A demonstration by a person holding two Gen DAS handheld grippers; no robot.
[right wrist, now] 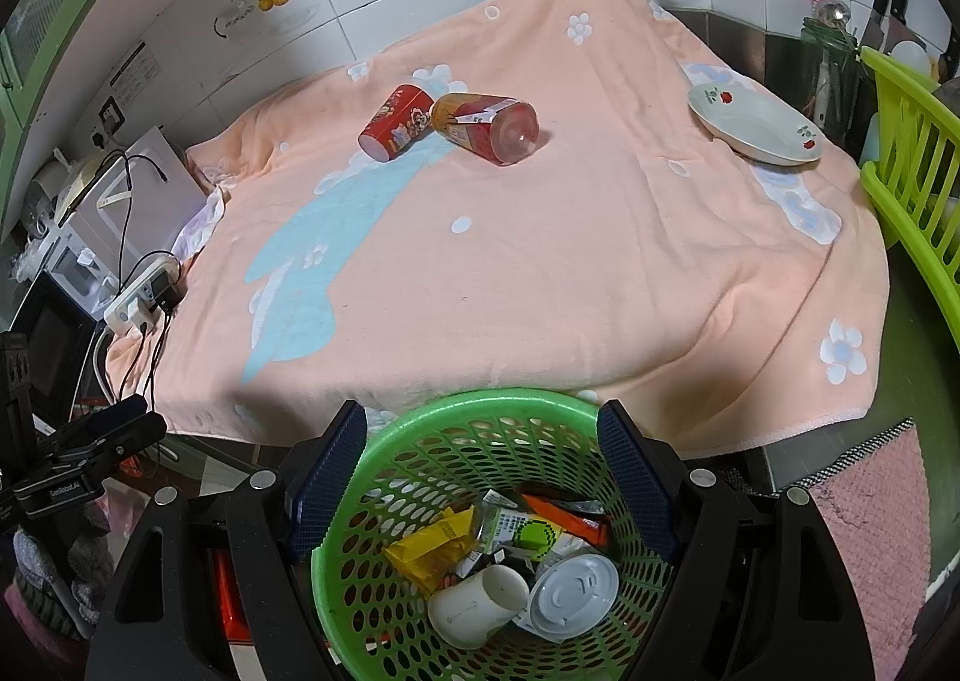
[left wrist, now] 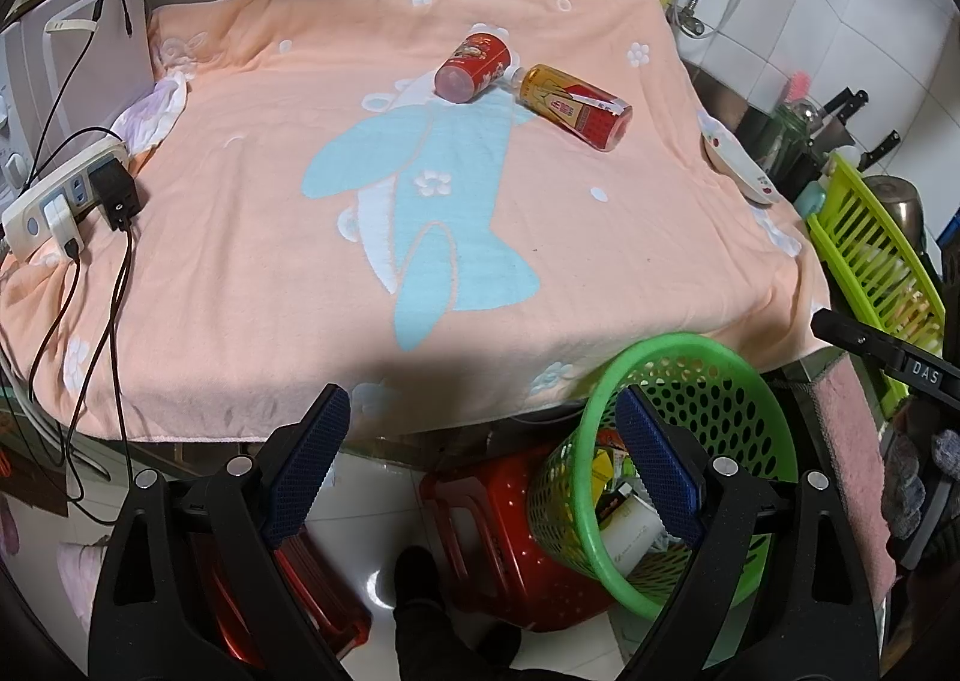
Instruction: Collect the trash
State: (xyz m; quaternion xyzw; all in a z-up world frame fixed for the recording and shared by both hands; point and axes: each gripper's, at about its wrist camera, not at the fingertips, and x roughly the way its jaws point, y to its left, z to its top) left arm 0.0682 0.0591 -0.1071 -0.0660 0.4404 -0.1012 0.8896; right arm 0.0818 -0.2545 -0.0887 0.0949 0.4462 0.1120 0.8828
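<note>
Both tongs stand wide apart and hold nothing: the left tongs [left wrist: 480,465] hang off the worktop's near edge over the floor, the right tongs [right wrist: 480,477] over the green basket [right wrist: 384,507] (wrappers and a cup inside). Well beyond, two bottles lie touching, the red bottle [right wrist: 396,122] and yellow-red bottle [right wrist: 486,127], with bare peach towel [right wrist: 540,273] between. A plate [right wrist: 753,124] sits near the towel's right edge.
</note>
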